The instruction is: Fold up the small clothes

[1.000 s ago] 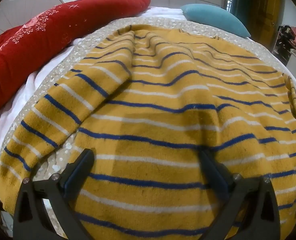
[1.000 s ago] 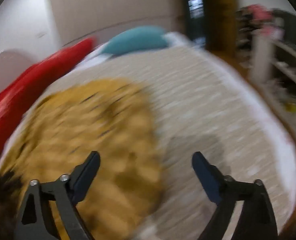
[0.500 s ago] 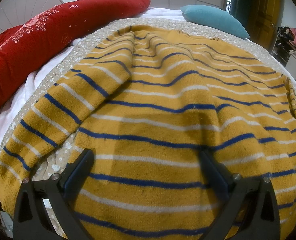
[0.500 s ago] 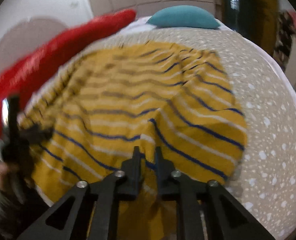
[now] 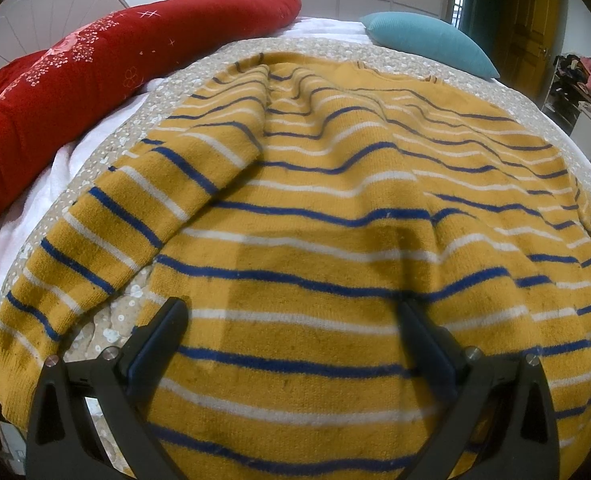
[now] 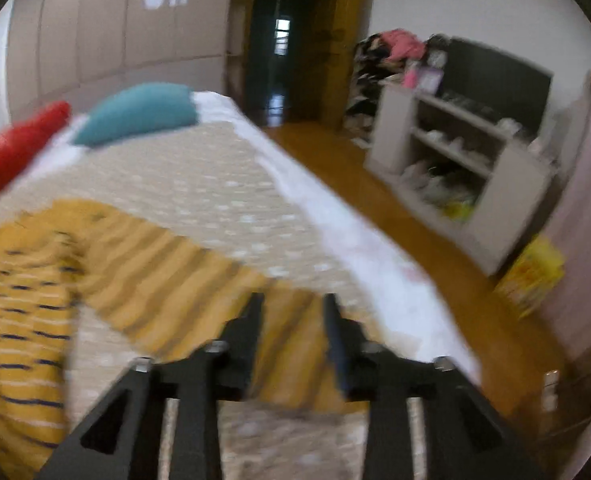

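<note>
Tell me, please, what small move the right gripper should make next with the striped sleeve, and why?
Probably carry the sleeve inward over the body of the mustard knit sweater with blue and white stripes and lay it flat. The right gripper has its narrowly parted fingers on either side of the cuff, which lies stretched toward the bed's edge, while the left gripper is wide open over the hem. Blur hides the exact grip.

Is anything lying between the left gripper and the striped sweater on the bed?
Nothing visible does. The left gripper hangs open directly over the sweater, with only bare knit between its fingers. The red pillow and teal pillow lie off along the bed's far edges.
</note>
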A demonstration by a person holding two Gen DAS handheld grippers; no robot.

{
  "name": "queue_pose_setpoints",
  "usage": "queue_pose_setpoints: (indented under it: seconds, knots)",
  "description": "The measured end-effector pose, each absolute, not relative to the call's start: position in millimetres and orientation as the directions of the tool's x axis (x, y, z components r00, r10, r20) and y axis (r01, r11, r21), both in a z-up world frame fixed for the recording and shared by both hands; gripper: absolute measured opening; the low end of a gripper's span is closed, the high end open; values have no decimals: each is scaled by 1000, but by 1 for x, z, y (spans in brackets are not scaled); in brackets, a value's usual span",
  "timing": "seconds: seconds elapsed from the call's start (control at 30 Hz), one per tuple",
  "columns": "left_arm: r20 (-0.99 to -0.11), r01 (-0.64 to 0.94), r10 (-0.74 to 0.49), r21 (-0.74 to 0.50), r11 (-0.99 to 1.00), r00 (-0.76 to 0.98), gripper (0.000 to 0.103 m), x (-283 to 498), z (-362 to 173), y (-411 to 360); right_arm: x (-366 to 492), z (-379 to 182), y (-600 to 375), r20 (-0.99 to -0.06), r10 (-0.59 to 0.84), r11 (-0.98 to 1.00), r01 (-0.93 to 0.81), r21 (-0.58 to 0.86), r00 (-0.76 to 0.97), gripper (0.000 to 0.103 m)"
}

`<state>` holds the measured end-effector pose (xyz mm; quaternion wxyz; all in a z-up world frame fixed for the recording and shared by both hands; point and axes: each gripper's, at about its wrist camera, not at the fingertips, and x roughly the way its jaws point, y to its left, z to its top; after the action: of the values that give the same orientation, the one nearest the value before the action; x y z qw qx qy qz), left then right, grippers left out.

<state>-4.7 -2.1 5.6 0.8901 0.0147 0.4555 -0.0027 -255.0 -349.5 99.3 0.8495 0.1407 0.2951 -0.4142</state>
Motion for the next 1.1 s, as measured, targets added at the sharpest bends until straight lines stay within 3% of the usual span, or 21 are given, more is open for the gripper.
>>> queue_pose_setpoints:
  seconds: [0.1, 0.17, 0.27, 0.37, 0.5, 0.73, 1.03, 1.1]
  knots:
    - [-825, 26, -6, 11, 1000, 566, 103, -4, 7, -1, -240, 95, -322, -629, -501, 730, 681, 62, 595, 51]
    - [-840, 27, -27, -15, 1000, 542, 103, -7, 13, 2, -217, 82, -298, -672, -341, 813, 565, 140, 657, 52]
    - [-836, 11, -83, -92, 996, 542, 103, -18, 26, 17, -189, 58, -267, -721, -151, 868, 440, 231, 676, 52]
    - [-823, -33, -64, -101, 994, 565, 103, -31, 36, 40, -178, 40, -248, -738, -37, 886, 364, 288, 674, 52]
    - [-835, -118, -41, -126, 985, 549, 103, -40, 35, 73, -176, 27, -231, -744, 13, 895, 324, 307, 668, 60]
    - [-811, -112, -60, -153, 982, 582, 103, -57, 29, 82, -176, 16, -215, -758, 38, 905, 300, 303, 651, 65]
    - [-808, -115, -101, -204, 972, 581, 103, -82, 27, 84, -198, 16, -206, -751, 54, 894, 304, 330, 659, 67]
    - [-811, -113, -100, -200, 973, 577, 98, -84, 27, 82, -203, 16, -202, -747, 58, 894, 299, 334, 662, 67]
